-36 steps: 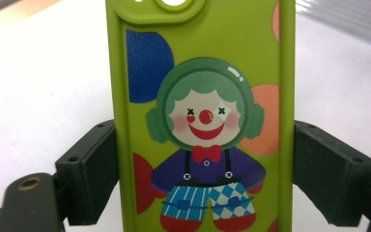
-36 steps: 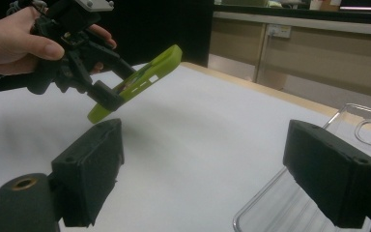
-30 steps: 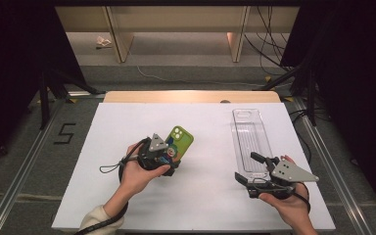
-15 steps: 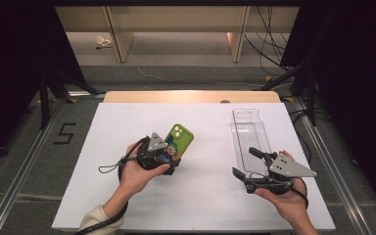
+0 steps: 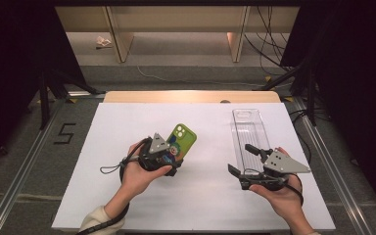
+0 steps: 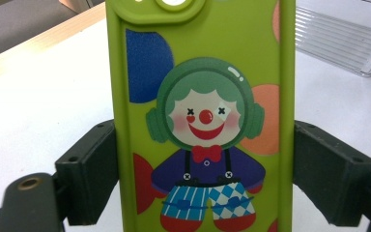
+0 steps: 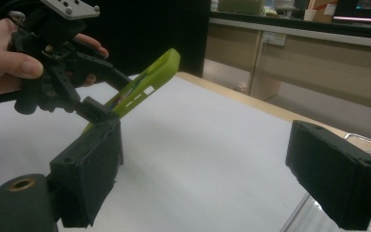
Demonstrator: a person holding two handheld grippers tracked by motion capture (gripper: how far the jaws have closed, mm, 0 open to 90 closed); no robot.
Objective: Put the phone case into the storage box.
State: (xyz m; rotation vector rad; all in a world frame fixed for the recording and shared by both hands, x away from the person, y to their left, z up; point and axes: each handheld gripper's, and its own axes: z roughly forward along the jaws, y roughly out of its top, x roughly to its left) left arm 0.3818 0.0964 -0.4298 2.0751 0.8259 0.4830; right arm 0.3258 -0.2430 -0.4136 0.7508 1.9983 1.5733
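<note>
A lime-green phone case (image 5: pixel 185 138) printed with a clown (image 6: pixel 205 130) is tilted up off the white table. My left gripper (image 5: pixel 170 157) is shut on its lower part, with one black jaw against each long edge in the left gripper view (image 6: pixel 205 183). From the right gripper view, the green case (image 7: pixel 147 79) slants upward out of that left gripper (image 7: pixel 84 104). My right gripper (image 5: pixel 239 157) is open and holds nothing. It sits at the near left corner of a clear plastic tray (image 5: pixel 248 128). Its jaws stand wide apart (image 7: pixel 212 179).
The white table top (image 5: pixel 127 122) has a wooden strip along its far edge (image 5: pixel 191 96). The clear ridged tray (image 6: pixel 348 41) lies at the right. Dark stands and cables (image 5: pixel 284 73) are on the floor beyond. A taped "5" (image 5: pixel 64 133) marks the floor at left.
My right gripper has shifted a little to the left and away from the person, still open. The left gripper and the green case have barely moved.
</note>
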